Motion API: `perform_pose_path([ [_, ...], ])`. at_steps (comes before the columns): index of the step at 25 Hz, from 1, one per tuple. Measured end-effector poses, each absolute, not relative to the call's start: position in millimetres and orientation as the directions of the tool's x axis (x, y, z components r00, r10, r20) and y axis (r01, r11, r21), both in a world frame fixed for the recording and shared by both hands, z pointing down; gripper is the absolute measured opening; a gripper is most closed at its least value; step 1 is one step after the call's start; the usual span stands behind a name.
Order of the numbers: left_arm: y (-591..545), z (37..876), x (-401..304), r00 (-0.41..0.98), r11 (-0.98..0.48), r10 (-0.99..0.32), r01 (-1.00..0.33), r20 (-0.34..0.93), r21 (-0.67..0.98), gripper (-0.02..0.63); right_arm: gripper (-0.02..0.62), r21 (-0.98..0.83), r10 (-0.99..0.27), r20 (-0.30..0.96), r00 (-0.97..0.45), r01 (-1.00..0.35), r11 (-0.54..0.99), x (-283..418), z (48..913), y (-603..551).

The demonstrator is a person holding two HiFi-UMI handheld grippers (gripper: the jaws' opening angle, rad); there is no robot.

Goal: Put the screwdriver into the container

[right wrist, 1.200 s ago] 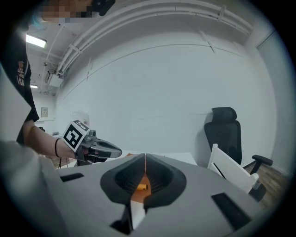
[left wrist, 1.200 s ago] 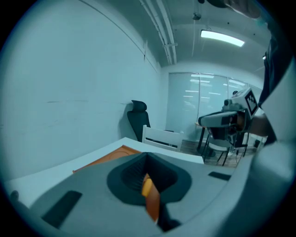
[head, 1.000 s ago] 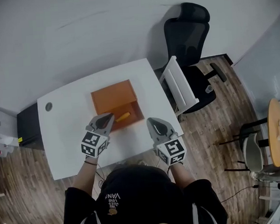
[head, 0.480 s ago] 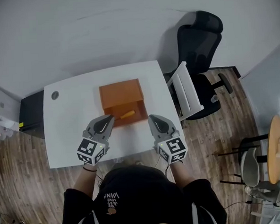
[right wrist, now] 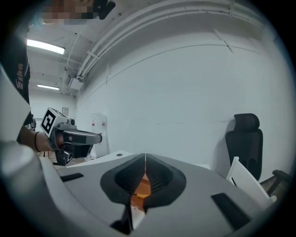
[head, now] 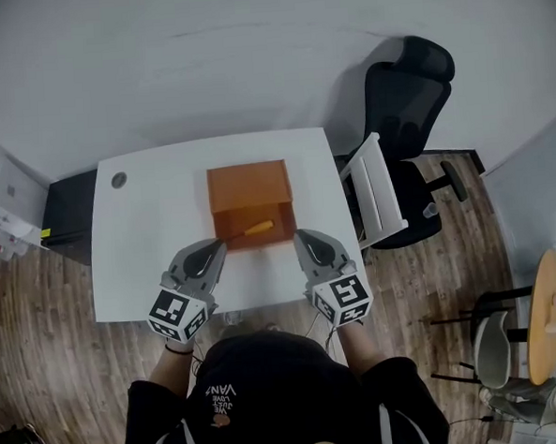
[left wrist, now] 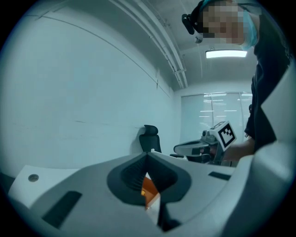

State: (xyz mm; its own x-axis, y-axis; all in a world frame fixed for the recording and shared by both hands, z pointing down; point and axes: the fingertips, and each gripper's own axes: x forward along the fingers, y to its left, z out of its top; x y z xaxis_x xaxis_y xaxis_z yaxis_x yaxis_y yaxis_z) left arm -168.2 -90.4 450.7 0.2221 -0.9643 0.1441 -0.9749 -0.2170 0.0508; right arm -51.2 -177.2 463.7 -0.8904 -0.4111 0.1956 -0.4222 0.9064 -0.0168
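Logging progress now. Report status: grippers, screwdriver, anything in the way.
Left gripper shut, tip at shaft of screwdriver; grip unclear. Right gripper shut, empty, beside container. Screwdriver handle over container's open front. No obstruction seen.

Both arms reach forward side by side, the left tool [head: 218, 247] and right tool [head: 303, 239] with jaws pressed together.

The table [head: 148, 252] is showing a smooth matt top, the container [head: 247, 183] dull matt walls, the floor [head: 39, 315] wood grain; the left gripper [head: 221, 244] and right gripper [head: 300, 237] are looking like matt plastic
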Motion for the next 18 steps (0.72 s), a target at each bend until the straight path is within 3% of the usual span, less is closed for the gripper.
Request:
perform_pose_path([
  [18,-47.7,453.8,-157.8,0.141,-0.127,-0.983,-0.985,0.12,0.113,0.015,0.012,0.014,-0.36,0.193,-0.913,-0.364,0.931,-49.4,458.5,-152.1],
])
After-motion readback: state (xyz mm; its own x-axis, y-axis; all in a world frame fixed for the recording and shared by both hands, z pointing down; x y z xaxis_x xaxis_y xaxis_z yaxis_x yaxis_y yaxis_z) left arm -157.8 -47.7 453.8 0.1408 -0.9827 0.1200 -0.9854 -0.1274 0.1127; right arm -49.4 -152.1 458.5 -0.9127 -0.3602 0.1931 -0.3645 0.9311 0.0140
